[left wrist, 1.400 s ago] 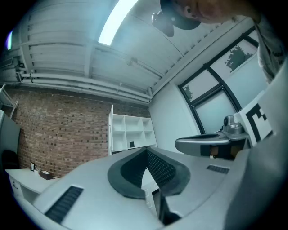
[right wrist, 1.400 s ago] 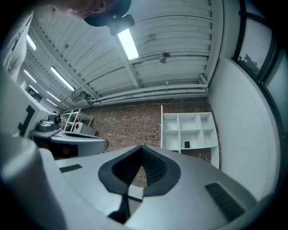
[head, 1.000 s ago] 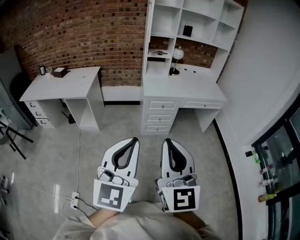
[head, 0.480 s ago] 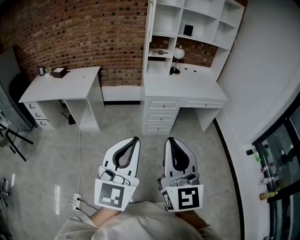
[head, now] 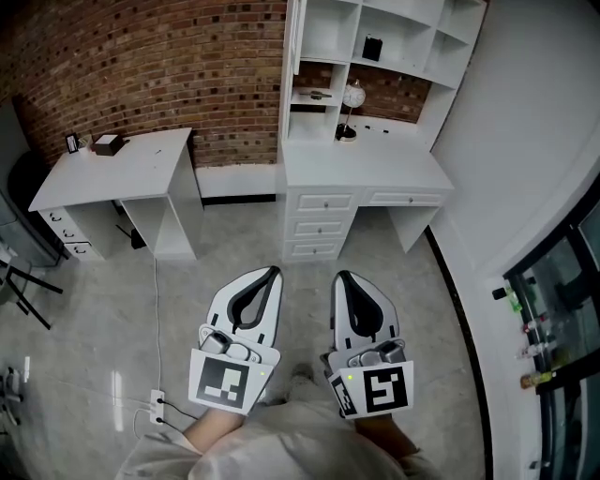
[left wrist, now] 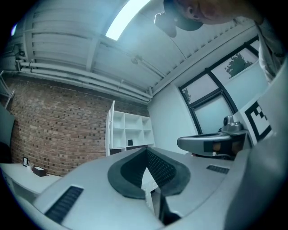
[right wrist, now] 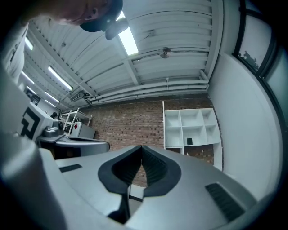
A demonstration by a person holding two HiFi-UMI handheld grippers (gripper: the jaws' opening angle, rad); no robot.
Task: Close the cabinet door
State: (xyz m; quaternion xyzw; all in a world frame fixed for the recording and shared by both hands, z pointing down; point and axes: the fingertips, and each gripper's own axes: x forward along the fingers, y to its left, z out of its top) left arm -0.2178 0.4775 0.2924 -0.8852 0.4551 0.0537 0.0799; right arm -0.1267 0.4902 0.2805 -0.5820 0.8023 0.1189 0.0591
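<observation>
Both grippers now sit a little lower in the head view than a second ago, and the shelf unit (head: 359,23) has slid slightly upward; I judge that the person is walking toward it. In this view the left gripper (head: 272,272) and the right gripper (head: 339,277) are side by side, well short of the shelf unit and pointing at it. The cabinet door (head: 292,56) stands out from the left edge of the shelf unit and is seen edge-on, so it is open and nothing touches it. Each pair of tongs is pressed together and empty. That is probably because a door like this is pushed, not gripped.

From the left gripper view, the left gripper (left wrist: 146,150) has its tips meeting, with nothing between them. Past them rises the shelf unit (left wrist: 130,130), and the cabinet door (left wrist: 110,128) is a thin white panel on its left side. The gripper points nearly level, a little upward, so the ceiling fills much of the picture.

From the right gripper view, the right gripper (right wrist: 141,147) is pressed shut in the same way and holds nothing. The shelf unit (right wrist: 191,123) appears to the right of its tips, and the cabinet door (right wrist: 163,126) is at the left border of the shelf unit. This gripper also points slightly upward and is far from any contact.
</observation>
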